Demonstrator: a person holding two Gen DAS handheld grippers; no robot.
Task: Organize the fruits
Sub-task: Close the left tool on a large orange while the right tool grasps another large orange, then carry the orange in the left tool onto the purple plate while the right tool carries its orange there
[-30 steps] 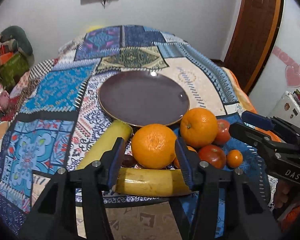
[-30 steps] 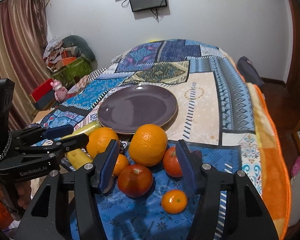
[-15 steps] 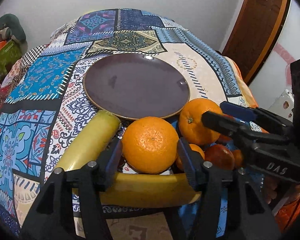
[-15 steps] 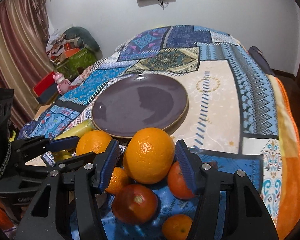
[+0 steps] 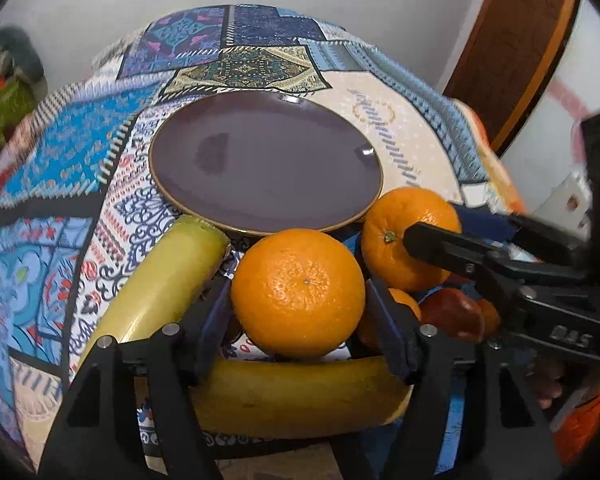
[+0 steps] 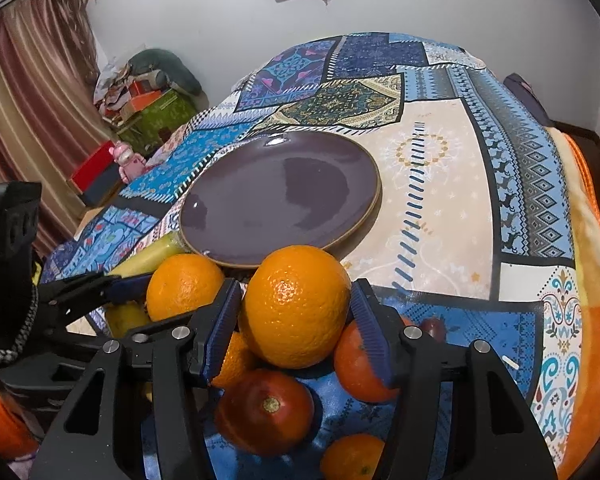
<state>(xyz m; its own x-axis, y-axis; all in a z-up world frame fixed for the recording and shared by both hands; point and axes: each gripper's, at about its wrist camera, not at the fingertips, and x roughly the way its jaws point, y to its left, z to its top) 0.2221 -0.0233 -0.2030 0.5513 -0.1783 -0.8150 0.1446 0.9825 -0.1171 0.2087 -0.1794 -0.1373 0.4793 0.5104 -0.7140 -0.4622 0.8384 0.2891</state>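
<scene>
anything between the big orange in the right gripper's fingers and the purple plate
Nothing visible. The right gripper brackets the big orange, which sits right at the near rim of the purple plate. The plate's surface is bare. The second orange lies off to the left, beside the path, not in it.

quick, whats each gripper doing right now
left gripper: open, jaws have just been opening, orange by the banana between them, not gripped
right gripper: open around the other orange, no clear squeeze
</scene>
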